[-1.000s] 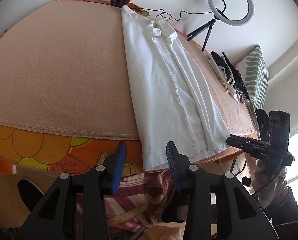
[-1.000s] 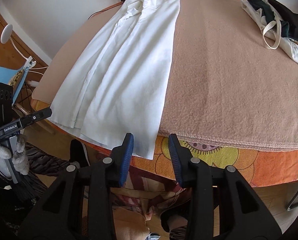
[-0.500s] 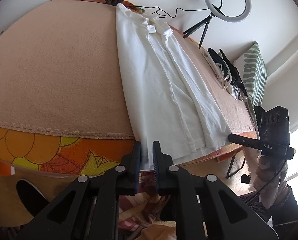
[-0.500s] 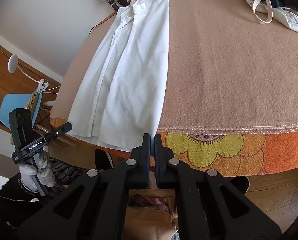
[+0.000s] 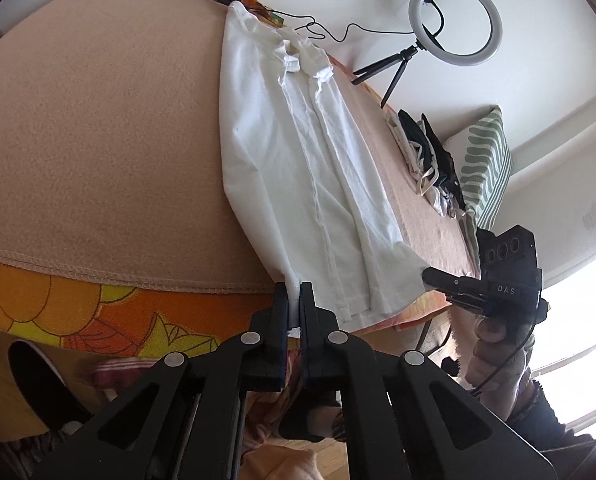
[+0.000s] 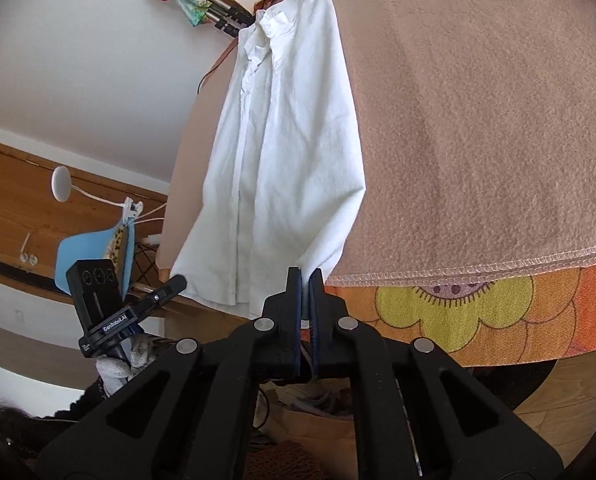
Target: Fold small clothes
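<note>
A white button-up shirt (image 5: 298,168) lies lengthwise on a tan blanket (image 5: 98,140), collar at the far end, hem hanging over the near edge. My left gripper (image 5: 295,300) is shut on the shirt's left hem corner. My right gripper (image 6: 306,292) is shut on the shirt's (image 6: 282,152) right hem corner, and the cloth is pulled taut from the table edge. Each gripper shows in the other's view: the right one (image 5: 434,274) at the shirt's far corner, the left one (image 6: 176,280) likewise.
A pile of dark and pale clothes (image 5: 430,160) lies on the blanket (image 6: 478,120) to the right of the shirt. A ring light on a tripod (image 5: 454,20) stands behind. A striped cushion (image 5: 486,164) and an orange floral sheet (image 6: 478,316) border the table.
Both grippers were open a second ago, then closed on the shirt's hem corners. They have since lifted the hem edge slightly toward me, tightening the cloth.
</note>
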The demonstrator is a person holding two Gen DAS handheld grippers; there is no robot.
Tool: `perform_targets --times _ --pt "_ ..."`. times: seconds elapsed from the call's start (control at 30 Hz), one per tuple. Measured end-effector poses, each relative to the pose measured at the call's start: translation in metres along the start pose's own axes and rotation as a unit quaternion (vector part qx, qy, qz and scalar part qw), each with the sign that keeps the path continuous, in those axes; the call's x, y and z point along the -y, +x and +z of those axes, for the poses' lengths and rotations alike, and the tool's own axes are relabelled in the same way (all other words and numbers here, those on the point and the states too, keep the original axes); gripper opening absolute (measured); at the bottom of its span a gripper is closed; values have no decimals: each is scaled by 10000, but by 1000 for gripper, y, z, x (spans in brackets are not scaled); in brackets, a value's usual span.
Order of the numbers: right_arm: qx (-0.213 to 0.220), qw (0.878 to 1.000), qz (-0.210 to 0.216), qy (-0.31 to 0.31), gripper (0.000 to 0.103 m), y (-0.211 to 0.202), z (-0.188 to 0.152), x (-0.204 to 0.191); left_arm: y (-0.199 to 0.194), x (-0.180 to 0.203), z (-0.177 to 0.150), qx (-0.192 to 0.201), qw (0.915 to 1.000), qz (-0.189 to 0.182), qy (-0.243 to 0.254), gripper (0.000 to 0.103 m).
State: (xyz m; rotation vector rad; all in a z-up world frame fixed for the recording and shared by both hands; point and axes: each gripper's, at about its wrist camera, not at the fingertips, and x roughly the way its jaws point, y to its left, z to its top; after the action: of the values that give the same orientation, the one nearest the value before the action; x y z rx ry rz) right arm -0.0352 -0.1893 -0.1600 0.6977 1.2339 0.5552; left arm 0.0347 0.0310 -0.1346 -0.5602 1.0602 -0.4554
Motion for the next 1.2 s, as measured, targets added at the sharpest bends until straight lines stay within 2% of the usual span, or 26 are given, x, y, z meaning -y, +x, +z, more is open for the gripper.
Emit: perform_targets --times 0.23,0.4,0.6,0.87,1.07,1.13,1.17,1.2 --pt "347 9992 85 -185 4 -12 41 -22 -6 12 43 311 9995 -111 12 3" --pt "524 9982 12 -304 4 -8 78 -31 0 13 74 518 9986 55 91 3" --pt "623 9977 -165 -215 4 11 116 -31 19 0 104 525 9982 279 -39 3" --pt "534 9969 -573 115 4 41 140 -10 44 -20 124 426 9976 484 -244 3" --pt "486 9962 -708 168 4 51 146 -1 54 -22 130 344 9978 542 -145 3" --pt "504 9955 -786 148 4 52 147 -2 53 -20 133 358 9976 598 -39 6" --pt "539 9952 -812 106 5 50 147 -4 51 -18 134 353 9977 572 -31 13" --pt "548 9947 -867 10 10 49 148 -7 47 -17 135 380 9977 559 -17 21"
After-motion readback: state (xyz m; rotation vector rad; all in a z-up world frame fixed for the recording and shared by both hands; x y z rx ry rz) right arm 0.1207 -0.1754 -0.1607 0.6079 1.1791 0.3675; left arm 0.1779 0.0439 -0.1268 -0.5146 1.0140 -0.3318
